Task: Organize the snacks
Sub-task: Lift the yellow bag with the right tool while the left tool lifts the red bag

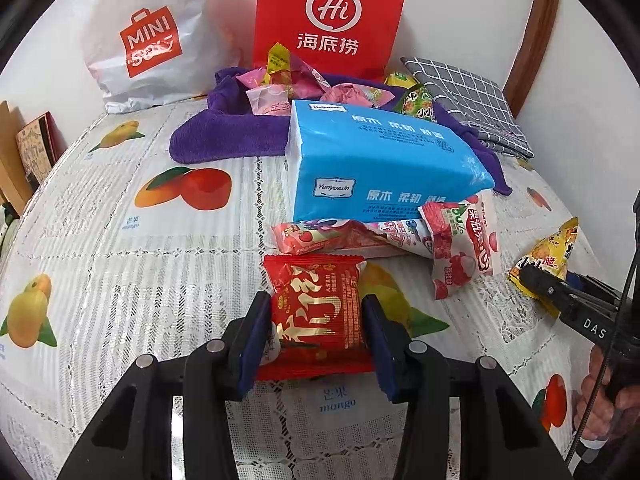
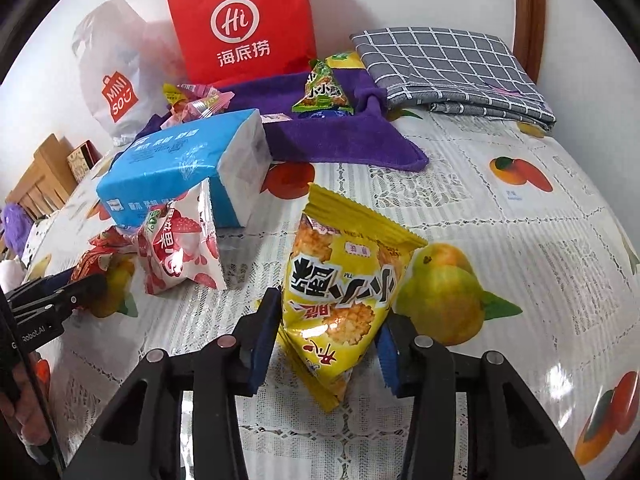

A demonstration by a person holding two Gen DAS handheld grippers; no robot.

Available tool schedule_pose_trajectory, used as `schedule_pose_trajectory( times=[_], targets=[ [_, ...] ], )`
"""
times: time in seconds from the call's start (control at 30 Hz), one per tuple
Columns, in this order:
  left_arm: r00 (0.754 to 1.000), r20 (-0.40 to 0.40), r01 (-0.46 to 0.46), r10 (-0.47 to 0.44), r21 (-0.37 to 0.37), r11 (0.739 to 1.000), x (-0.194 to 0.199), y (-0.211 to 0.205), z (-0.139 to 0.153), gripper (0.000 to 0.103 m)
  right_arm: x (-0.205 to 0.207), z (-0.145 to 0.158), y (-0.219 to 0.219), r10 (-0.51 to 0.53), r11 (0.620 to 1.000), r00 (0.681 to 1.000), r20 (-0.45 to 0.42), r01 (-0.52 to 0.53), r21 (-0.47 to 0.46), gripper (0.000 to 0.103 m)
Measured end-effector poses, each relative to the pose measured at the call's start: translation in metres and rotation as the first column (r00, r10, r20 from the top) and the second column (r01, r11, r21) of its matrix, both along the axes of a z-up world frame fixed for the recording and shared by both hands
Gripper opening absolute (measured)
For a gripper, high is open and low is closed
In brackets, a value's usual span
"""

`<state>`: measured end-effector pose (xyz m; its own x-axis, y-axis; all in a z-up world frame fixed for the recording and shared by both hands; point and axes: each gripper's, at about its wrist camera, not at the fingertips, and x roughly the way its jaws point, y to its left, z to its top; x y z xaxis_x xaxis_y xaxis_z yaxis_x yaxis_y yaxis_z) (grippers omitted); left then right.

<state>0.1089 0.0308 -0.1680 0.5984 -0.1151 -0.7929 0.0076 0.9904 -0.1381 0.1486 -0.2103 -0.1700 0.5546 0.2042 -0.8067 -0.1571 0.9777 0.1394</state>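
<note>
My left gripper (image 1: pixel 316 322) clamps the red packet (image 1: pixel 318 312), long axis pointing away from me. My right gripper (image 2: pixel 328 334) clamps the yellow packet (image 2: pixel 340 284), tip down, mid-table; the tablecloth (image 2: pixel 520 240) toward the right edge lies free.

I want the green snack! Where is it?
The green snack sits on the purple towel at the back, right wrist view, between the red bag and checked cloth.

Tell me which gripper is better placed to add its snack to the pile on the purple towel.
Right, marginally. The right gripper clamps the yellow packet with open tablecloth toward the purple towel. The left gripper holds the red packet behind the blue tissue pack.
</note>
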Motion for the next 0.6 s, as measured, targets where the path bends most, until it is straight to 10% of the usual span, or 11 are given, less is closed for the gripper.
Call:
schedule_pose_trajectory(
  times=[0.6],
  targets=[
    [1.000, 0.004, -0.004, 0.005, -0.079, 0.997, -0.010, 0.013, 0.007, 0.041, -0.007, 0.005, -0.002, -0.003, 1.000, 1.000, 0.020, 0.003, 0.000, 0.037]
  ],
)
